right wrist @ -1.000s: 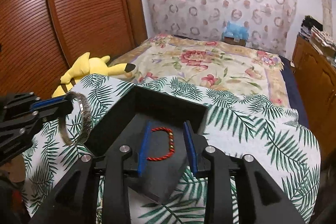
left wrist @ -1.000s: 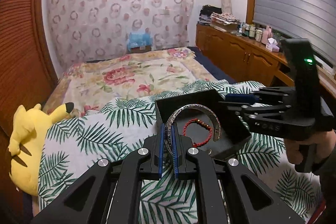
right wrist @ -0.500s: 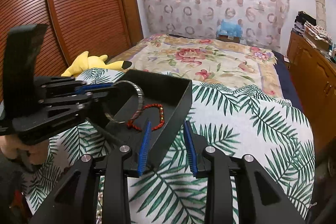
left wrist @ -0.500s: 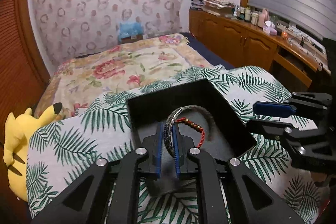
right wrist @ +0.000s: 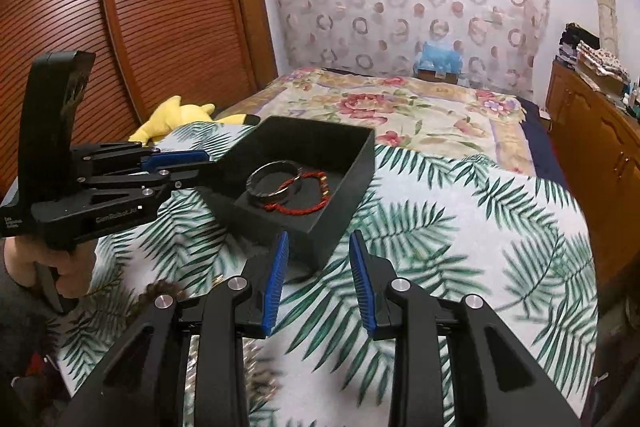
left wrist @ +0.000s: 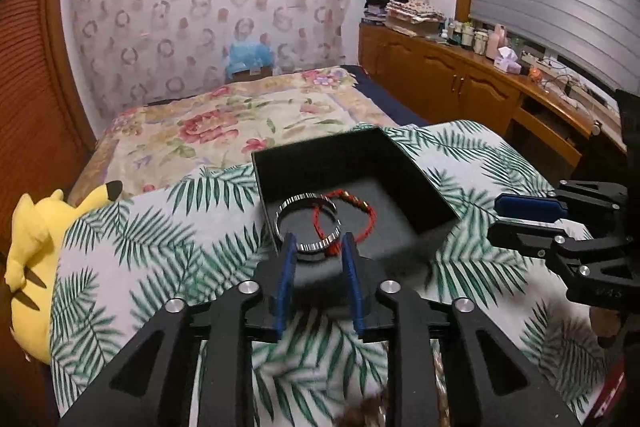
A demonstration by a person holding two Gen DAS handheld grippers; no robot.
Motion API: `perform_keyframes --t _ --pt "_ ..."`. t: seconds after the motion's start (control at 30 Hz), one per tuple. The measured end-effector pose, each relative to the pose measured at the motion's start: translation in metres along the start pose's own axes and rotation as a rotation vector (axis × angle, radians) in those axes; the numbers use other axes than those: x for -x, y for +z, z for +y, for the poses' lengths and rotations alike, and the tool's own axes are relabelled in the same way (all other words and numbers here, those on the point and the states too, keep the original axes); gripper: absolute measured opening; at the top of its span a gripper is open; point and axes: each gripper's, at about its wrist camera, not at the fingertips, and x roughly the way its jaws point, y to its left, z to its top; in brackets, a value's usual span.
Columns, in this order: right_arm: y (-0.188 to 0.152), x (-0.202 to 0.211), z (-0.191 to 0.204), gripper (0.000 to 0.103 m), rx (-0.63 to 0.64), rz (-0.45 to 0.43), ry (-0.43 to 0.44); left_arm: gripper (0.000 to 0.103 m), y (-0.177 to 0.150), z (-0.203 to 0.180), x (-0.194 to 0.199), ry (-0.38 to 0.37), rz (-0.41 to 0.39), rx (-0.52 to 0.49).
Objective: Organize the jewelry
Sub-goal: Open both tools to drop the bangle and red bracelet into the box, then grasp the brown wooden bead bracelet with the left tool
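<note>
My left tool (left wrist: 318,241) hangs over the near corner of the black box (left wrist: 416,175), its jaws opening with nothing pressed between the blue pads; the silver bangle (left wrist: 308,223) sits just beyond their tips, free of them. The bangle lies flat on the box floor in the near-left part, its ring face up, so it has no long axis to speak of. The red cord bracelet (left wrist: 352,213) lies flat too, overlapping the bangle's right side, its loop stretched roughly left to right with its small gold beads at the far edge. The box rests on the palm-leaf cloth (left wrist: 168,239) spread over the bed, turned with one corner toward me. My right tool (right wrist: 318,247) is off to the right, jaws spread and holding nothing, its tips above the cloth just short of the box's near corner. A yellow plush toy (left wrist: 36,239) lies at the cloth's left edge.
</note>
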Motion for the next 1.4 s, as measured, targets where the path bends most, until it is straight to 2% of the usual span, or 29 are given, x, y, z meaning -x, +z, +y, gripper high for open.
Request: perform_keyframes --t 0.3,0.47,0.6,0.73,0.83,0.93,1.03,1.17,1.4 --pt "-0.034 0.016 0.027 0.034 0.061 0.028 -0.003 0.030 -0.042 -0.004 0.024 -0.028 0.020 0.025" --pt "-0.049 0.009 0.024 0.034 0.077 0.095 -0.026 0.030 -0.063 -0.003 0.037 -0.037 0.018 0.059" --pt "-0.057 0.004 0.018 0.034 0.070 0.131 -0.006 0.030 -0.073 0.000 0.044 -0.051 0.013 0.095" --pt "-0.060 -0.001 0.024 0.034 0.100 0.155 0.005 0.031 -0.078 0.000 0.050 -0.045 0.006 0.091" --pt "-0.062 -0.004 0.029 0.026 0.119 0.172 0.005 0.032 -0.080 -0.002 0.049 -0.043 0.014 0.082" --pt "-0.065 -0.010 0.031 0.022 0.138 0.196 -0.035 0.032 -0.084 -0.002 0.045 -0.045 0.031 0.080" --pt "-0.065 -0.012 0.026 0.022 0.126 0.183 -0.075 0.033 -0.090 -0.001 0.040 -0.045 0.053 0.080" --pt "-0.066 -0.016 0.018 0.018 0.101 0.179 -0.077 0.033 -0.095 -0.002 0.034 -0.046 0.076 0.076" --pt "-0.066 -0.018 0.018 0.018 0.105 0.180 -0.080 0.033 -0.098 -0.002 0.027 -0.034 0.101 0.067"
